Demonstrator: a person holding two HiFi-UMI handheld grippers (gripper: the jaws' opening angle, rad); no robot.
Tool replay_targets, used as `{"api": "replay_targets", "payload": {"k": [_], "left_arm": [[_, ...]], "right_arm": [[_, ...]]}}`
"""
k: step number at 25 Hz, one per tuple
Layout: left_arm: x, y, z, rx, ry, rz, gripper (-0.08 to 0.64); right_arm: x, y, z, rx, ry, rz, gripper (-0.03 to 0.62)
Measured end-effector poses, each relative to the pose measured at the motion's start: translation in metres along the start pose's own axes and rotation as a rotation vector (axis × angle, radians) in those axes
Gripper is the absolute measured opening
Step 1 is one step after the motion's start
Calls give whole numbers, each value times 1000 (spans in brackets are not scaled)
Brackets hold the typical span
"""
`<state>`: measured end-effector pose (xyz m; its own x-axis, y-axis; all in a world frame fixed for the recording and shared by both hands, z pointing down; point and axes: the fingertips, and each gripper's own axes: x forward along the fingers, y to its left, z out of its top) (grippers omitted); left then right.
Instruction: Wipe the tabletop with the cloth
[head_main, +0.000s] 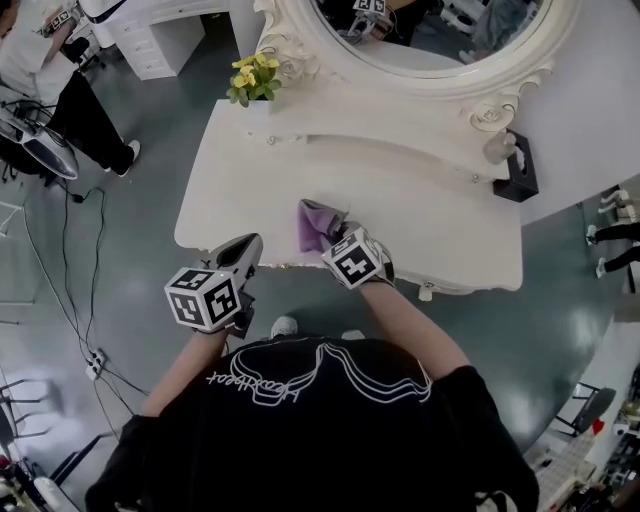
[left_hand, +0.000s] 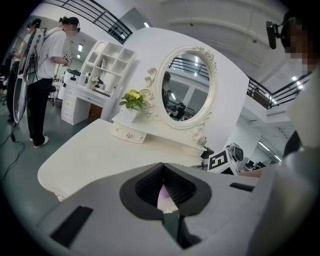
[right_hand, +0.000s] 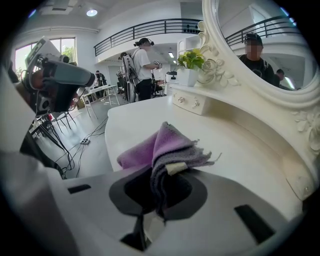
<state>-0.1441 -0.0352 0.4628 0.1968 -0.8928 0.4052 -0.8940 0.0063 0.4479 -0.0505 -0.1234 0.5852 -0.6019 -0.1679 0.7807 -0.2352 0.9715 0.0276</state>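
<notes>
A purple cloth (head_main: 314, 226) lies bunched on the white dressing tabletop (head_main: 430, 215) near its front edge. My right gripper (head_main: 338, 240) is shut on the cloth (right_hand: 167, 150), which bulges out ahead of its jaws over the tabletop (right_hand: 235, 135). My left gripper (head_main: 248, 248) hangs just off the table's front left edge, held above the floor, its jaws closed together with nothing between them (left_hand: 164, 192). In the left gripper view the tabletop (left_hand: 95, 155) stretches ahead and the right gripper's marker cube (left_hand: 218, 162) shows at the right.
A round mirror (head_main: 440, 30) in an ornate white frame stands at the table's back. A pot of yellow flowers (head_main: 254, 80) sits at the back left, a black box (head_main: 520, 172) at the back right. A person (head_main: 45, 80) stands on the grey floor to the left, beside cables (head_main: 70, 290).
</notes>
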Motion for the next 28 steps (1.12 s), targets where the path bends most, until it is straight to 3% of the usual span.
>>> {"api": "replay_targets", "payload": {"k": [28], "left_arm": [[44, -91, -9, 71, 35, -42, 5]], "right_arm": [[-58, -63, -78, 85, -5, -41, 49]]}}
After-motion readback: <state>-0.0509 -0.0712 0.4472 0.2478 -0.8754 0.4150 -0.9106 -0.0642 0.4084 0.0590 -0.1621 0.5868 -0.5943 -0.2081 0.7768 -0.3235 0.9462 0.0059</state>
